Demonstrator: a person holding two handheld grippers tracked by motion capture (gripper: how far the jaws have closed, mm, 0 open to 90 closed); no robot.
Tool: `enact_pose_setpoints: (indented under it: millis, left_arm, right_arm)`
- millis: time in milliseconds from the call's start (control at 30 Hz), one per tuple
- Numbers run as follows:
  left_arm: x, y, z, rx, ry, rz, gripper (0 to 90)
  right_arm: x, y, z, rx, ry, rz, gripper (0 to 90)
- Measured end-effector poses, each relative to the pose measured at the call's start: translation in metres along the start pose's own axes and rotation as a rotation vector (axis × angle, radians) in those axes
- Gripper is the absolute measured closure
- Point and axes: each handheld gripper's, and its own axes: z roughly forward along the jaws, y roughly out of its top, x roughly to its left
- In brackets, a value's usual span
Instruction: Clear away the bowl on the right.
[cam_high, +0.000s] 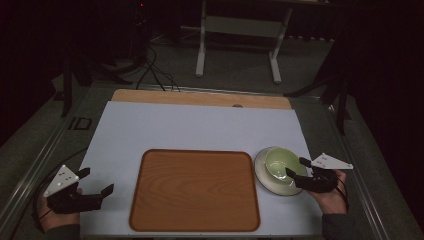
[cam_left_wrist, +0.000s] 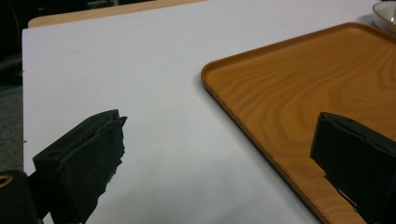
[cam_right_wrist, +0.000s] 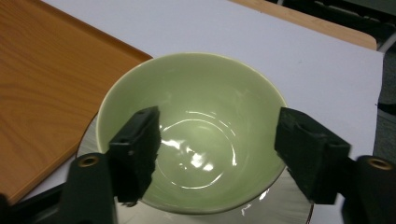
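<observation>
Right gripper poised over the bowl, nothing lifted yet

One pale green glazed ceramic bowl (cam_right_wrist: 191, 130) sits on one white saucer (cam_high: 265, 177), just right of the single brown wooden tray (cam_high: 195, 190) on the white mat (cam_high: 200, 125). The right gripper (cam_high: 296, 167) hangs over the bowl's near rim, jaws spread wide, apparently gripping nothing. The left gripper (cam_high: 95, 181), jaws also spread and empty, waits left of the tray. Judging by this, gripping and moving the bowl remain to do.
</observation>
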Motion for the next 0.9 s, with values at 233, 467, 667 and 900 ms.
enact_pose_setpoints:
  millis: [233, 467, 667, 900]
  left_arm:
    - [-0.001, 0.001, 0.002, 0.000, 0.005, 0.014, 2.7]
    - [0.002, -0.001, -0.001, -0.019, 0.021, -0.006, 2.6]
    - [0.000, 0.000, 0.000, -0.011, 0.026, 0.010, 2.6]
    - [0.001, 0.000, -0.001, -0.020, 0.034, 0.007, 2.6]
  right_arm:
    - [-0.006, -0.002, -0.005, -0.018, -0.009, 0.018, 30.2]
    - [-0.014, -0.002, -0.011, -0.027, -0.015, 0.048, 28.7]
    - [-0.017, -0.001, -0.011, -0.036, -0.014, 0.048, 28.8]
    - [-0.021, 0.002, -0.005, -0.024, -0.009, 0.050, 29.3]
